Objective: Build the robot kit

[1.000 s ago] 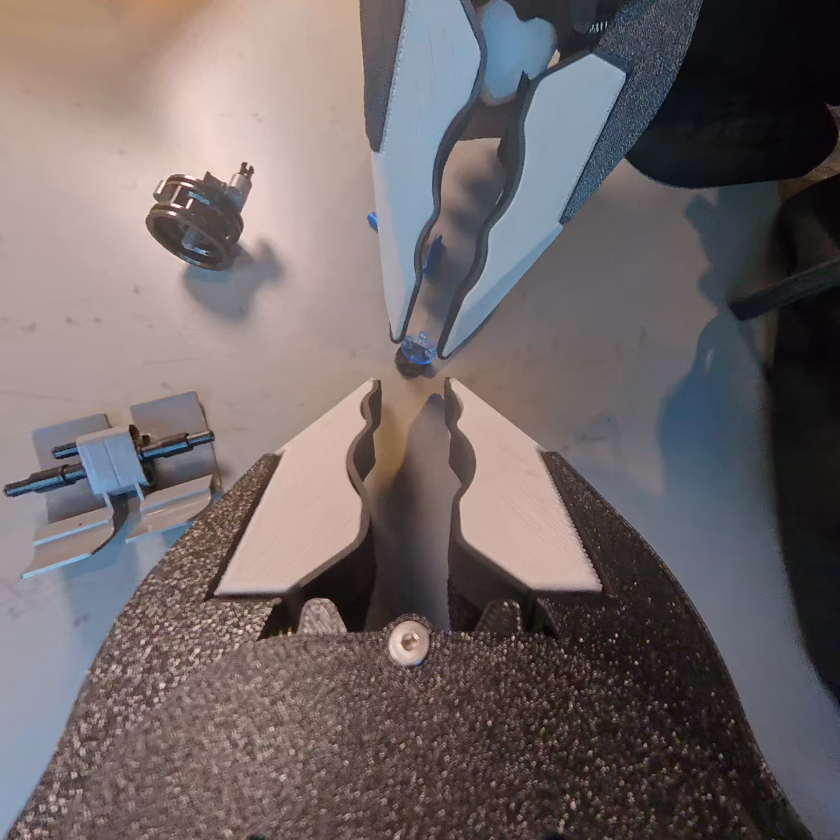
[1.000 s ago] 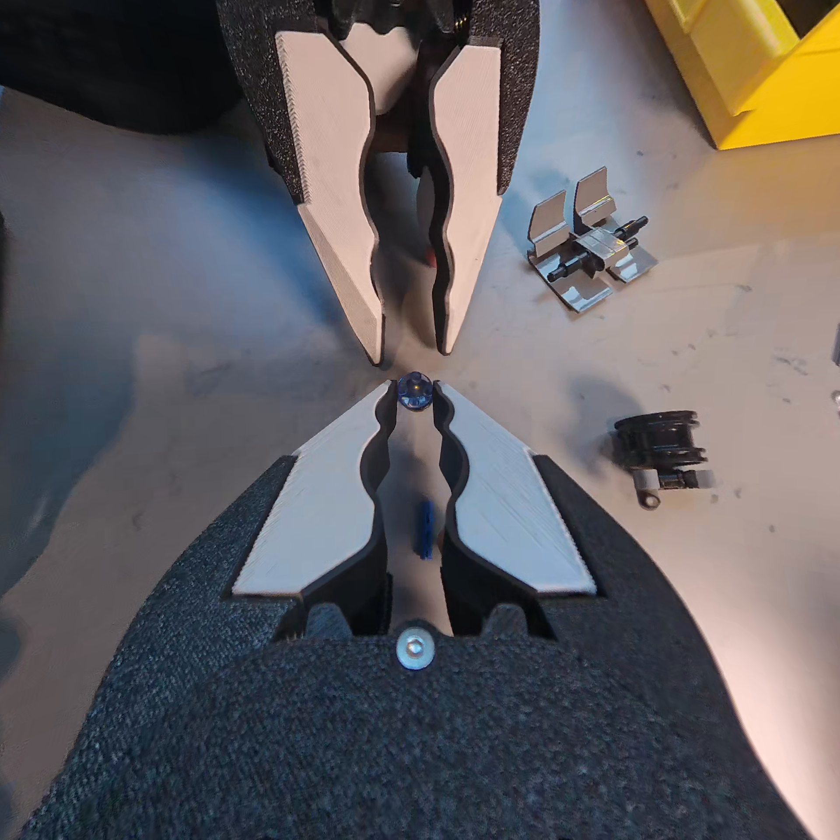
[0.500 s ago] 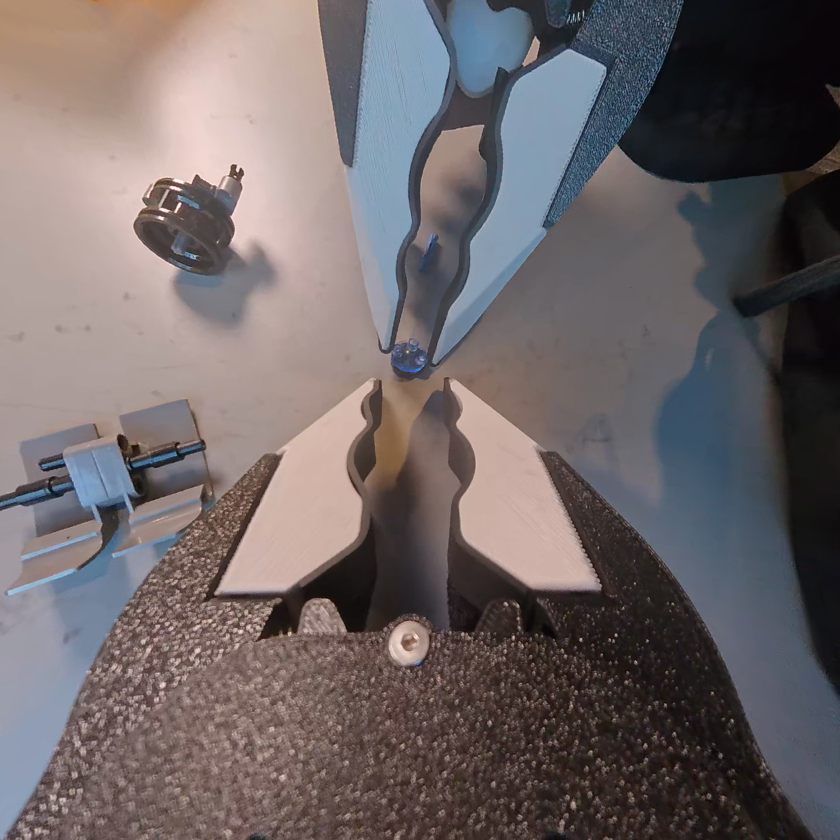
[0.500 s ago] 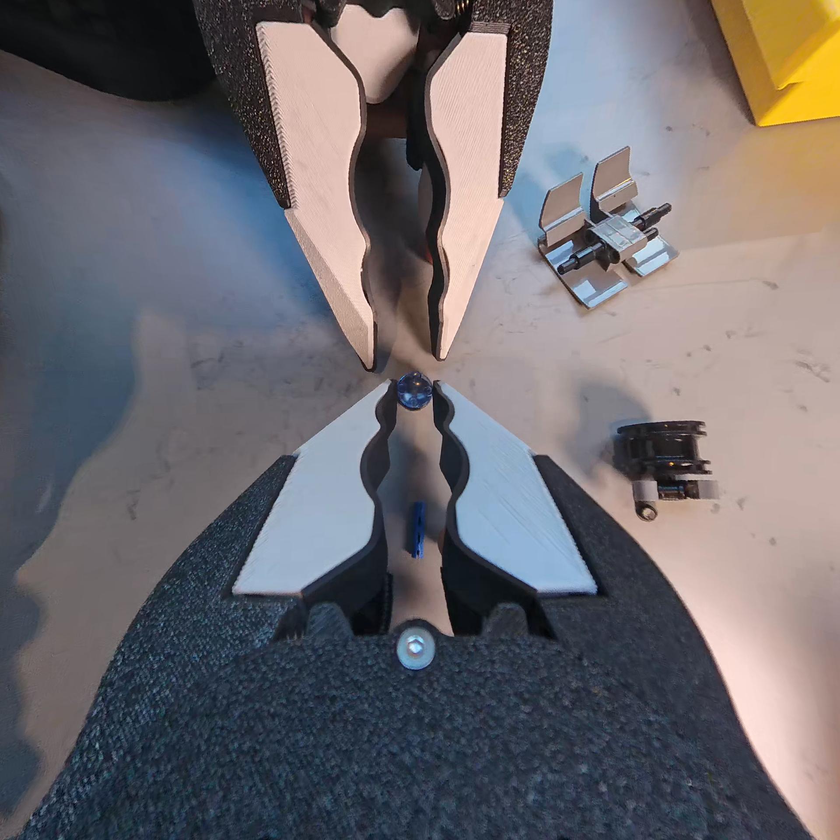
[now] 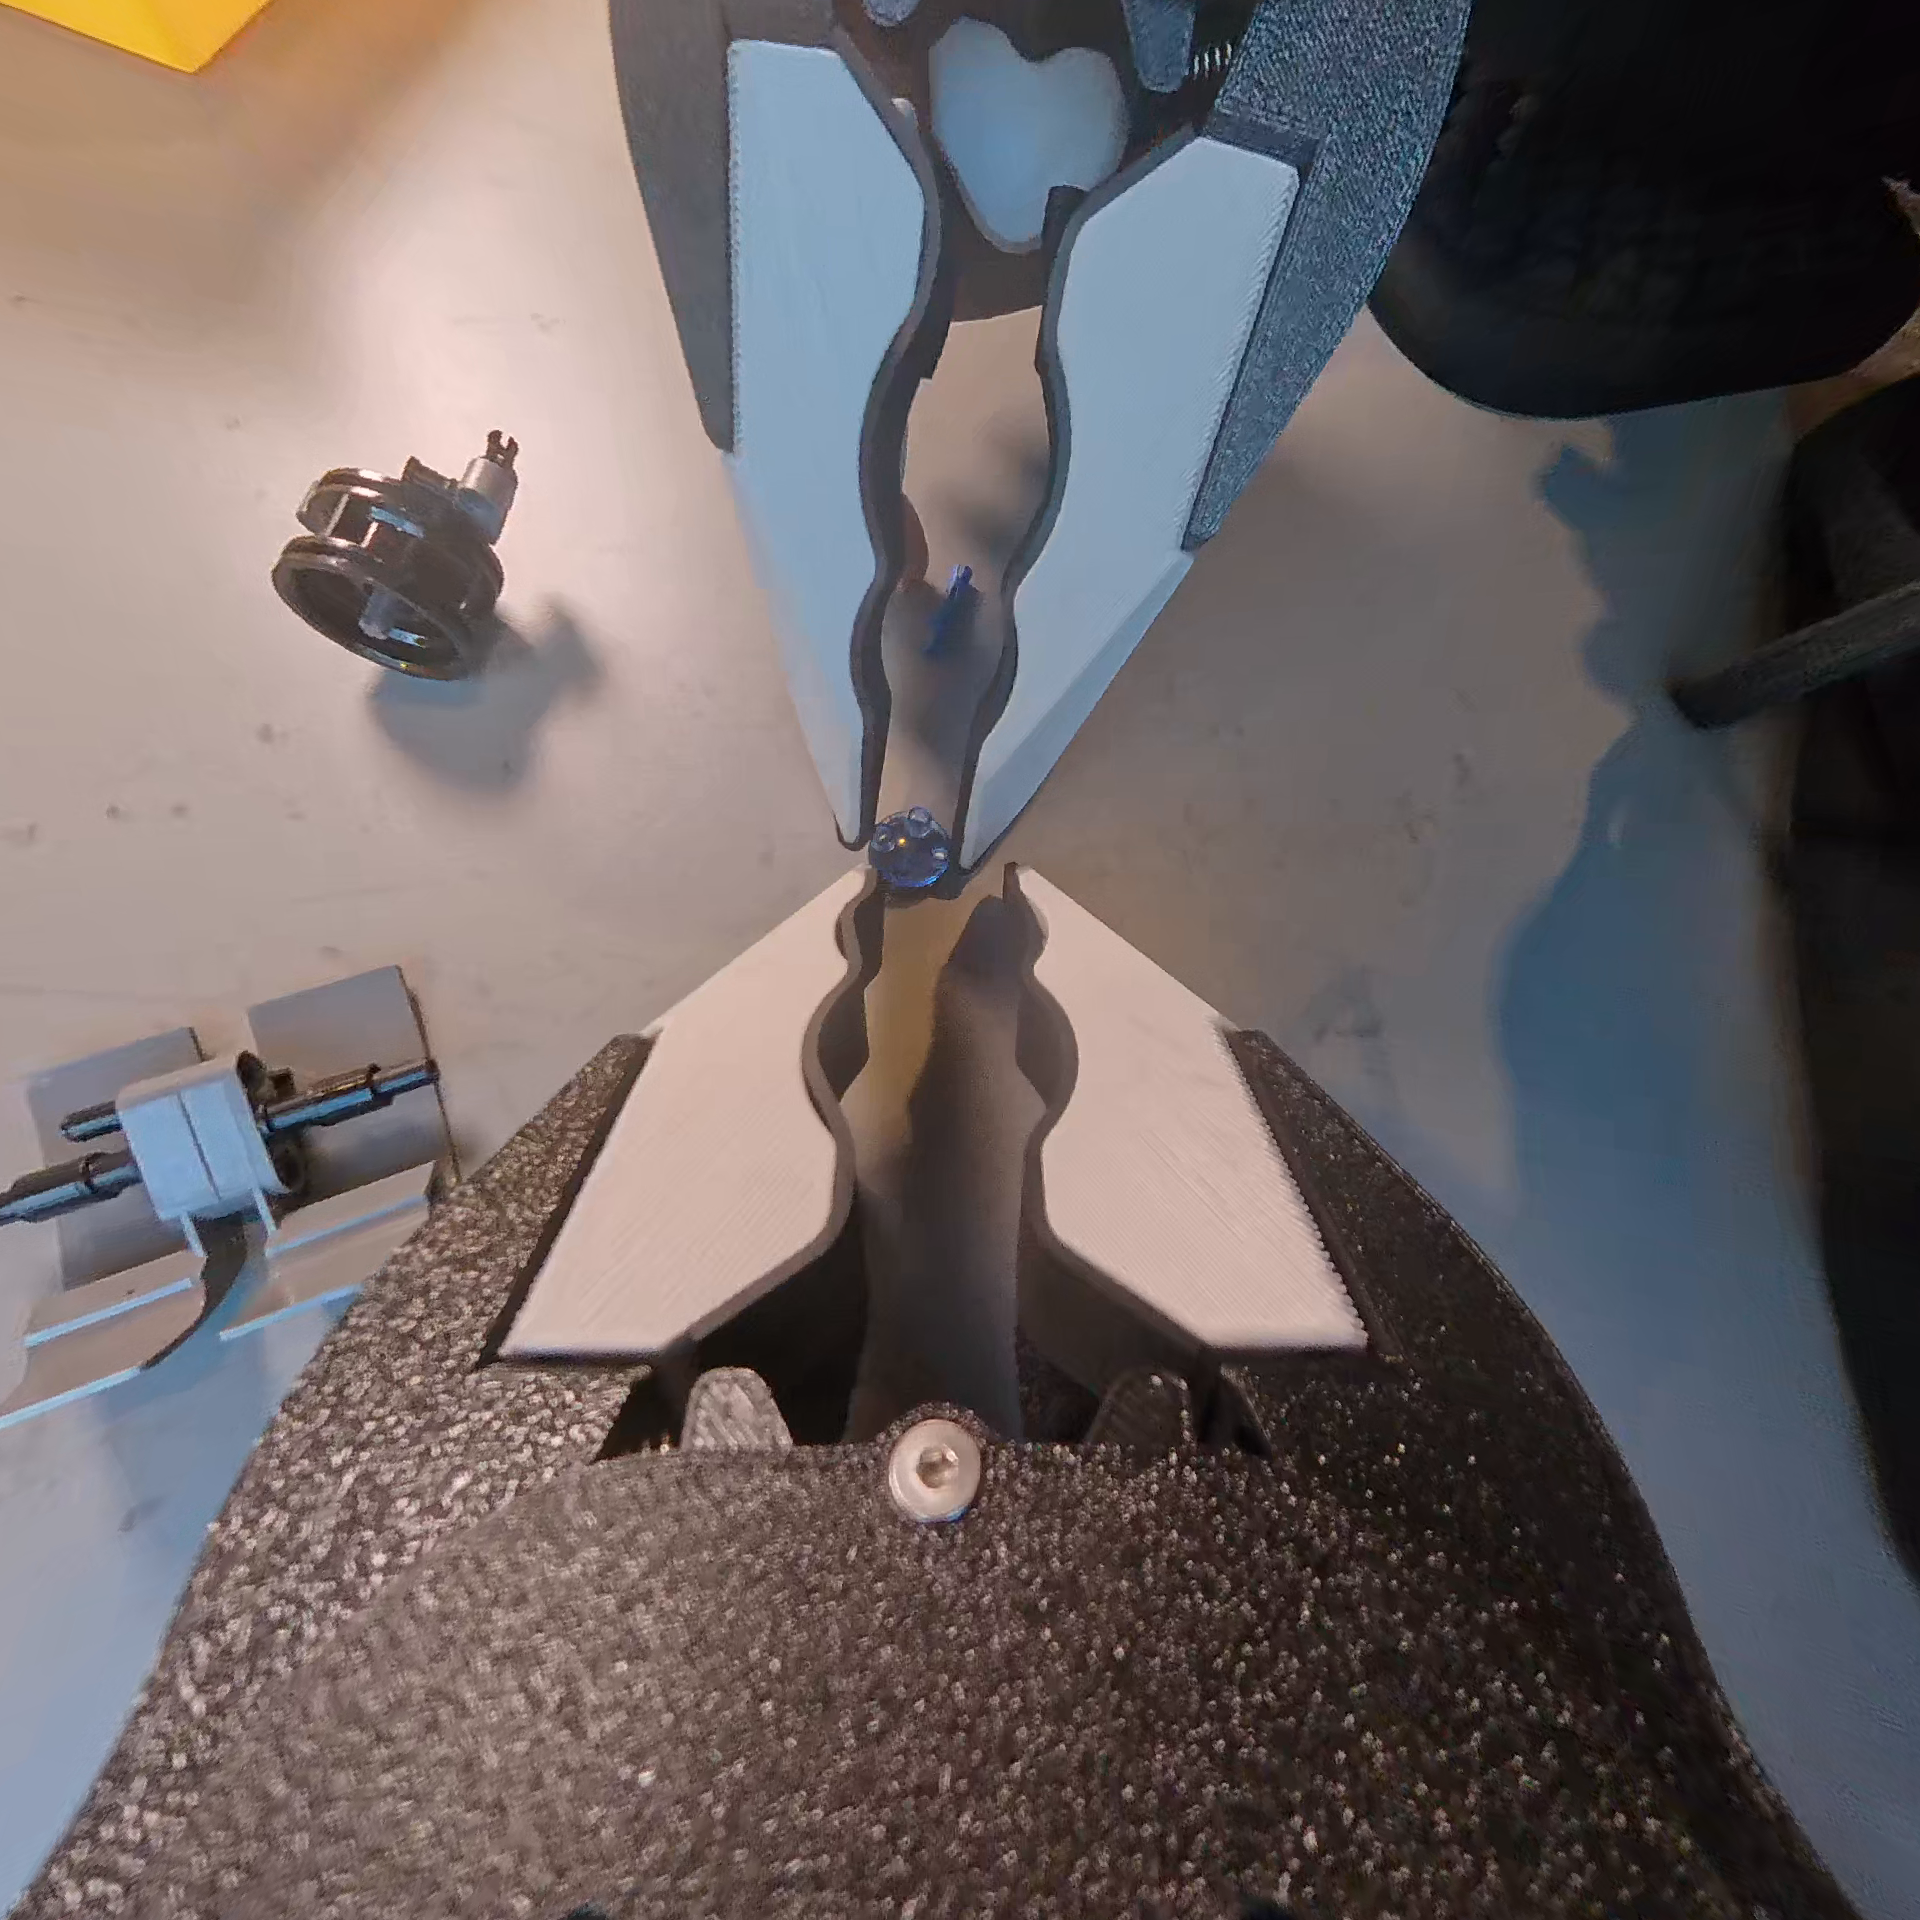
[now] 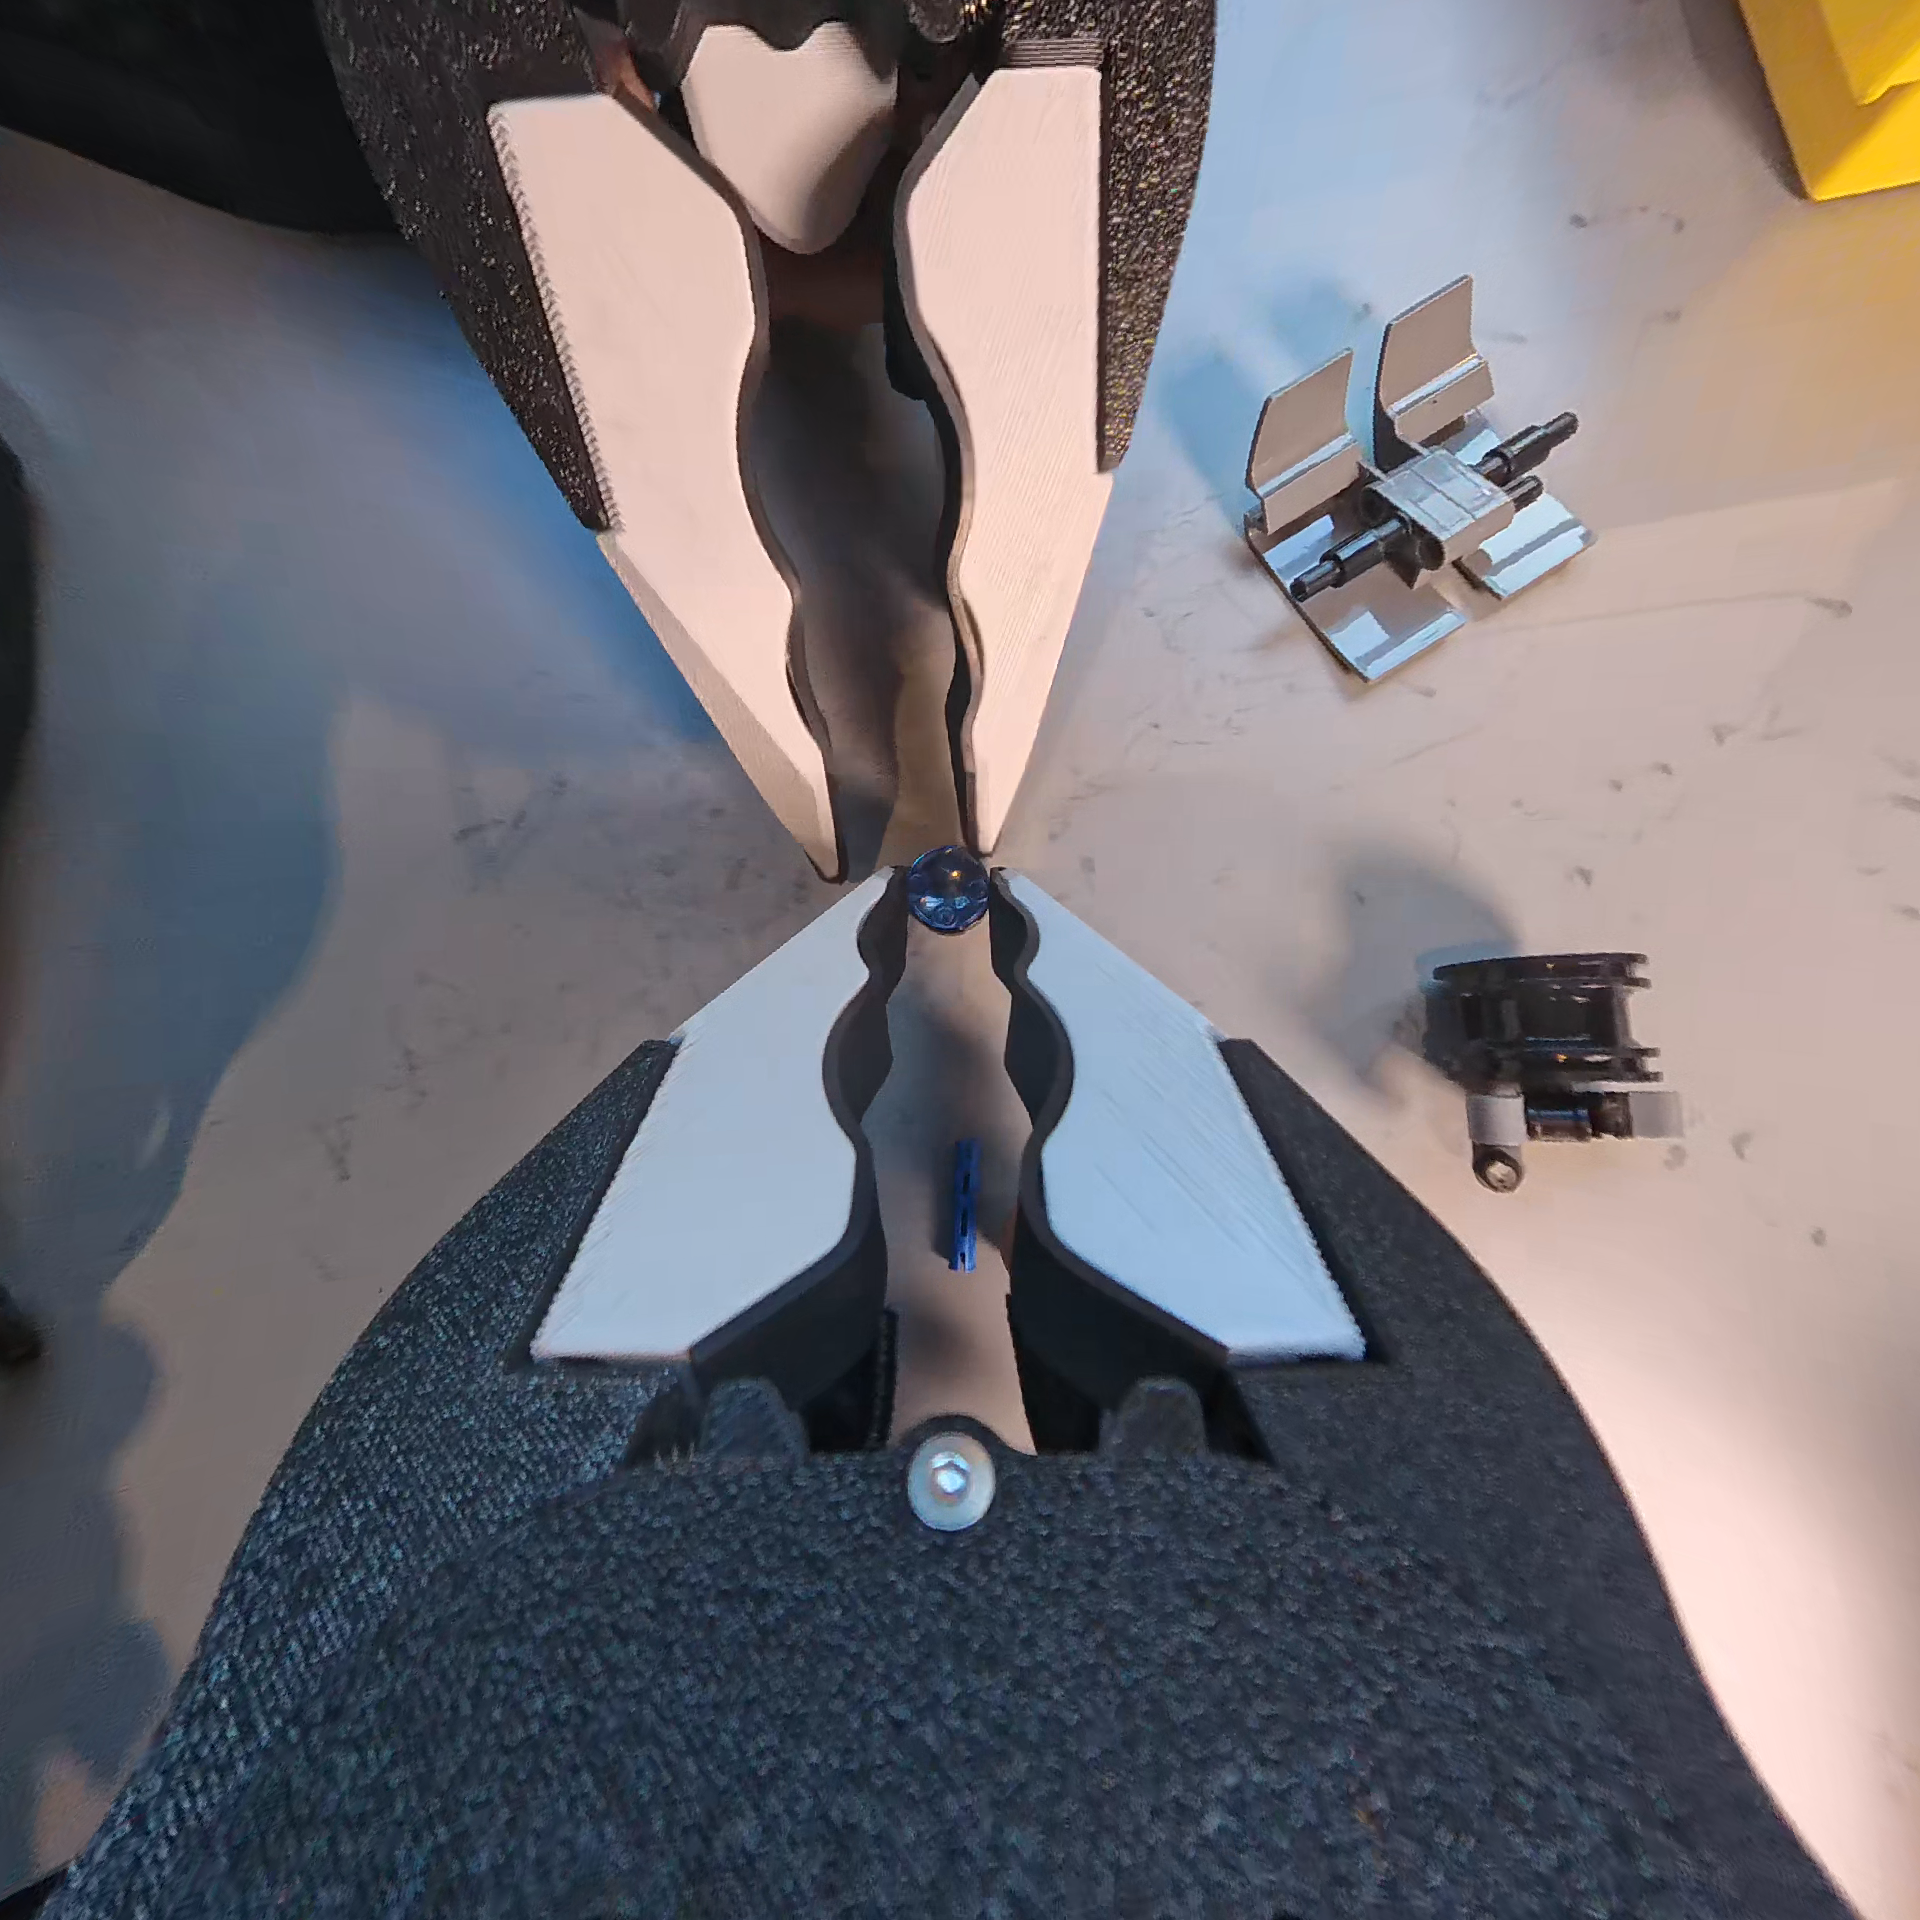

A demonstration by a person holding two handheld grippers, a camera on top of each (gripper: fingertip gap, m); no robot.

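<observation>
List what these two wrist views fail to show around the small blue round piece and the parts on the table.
- Blue round piece: right gripper pinches it; whether left gripper touches it is unclear in either view.
- Blue pin: ends too small to identify.
- Grey clip assembly: cut by the left view's edge.
- Yellow box: cropped in the corner.

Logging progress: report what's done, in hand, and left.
Done: the right gripper is shut on the blue bead. In hand: the open left gripper faces it tip to tip, holding nothing. Left: blue pin, grey clip and black ring lie untouched on the table.
</observation>
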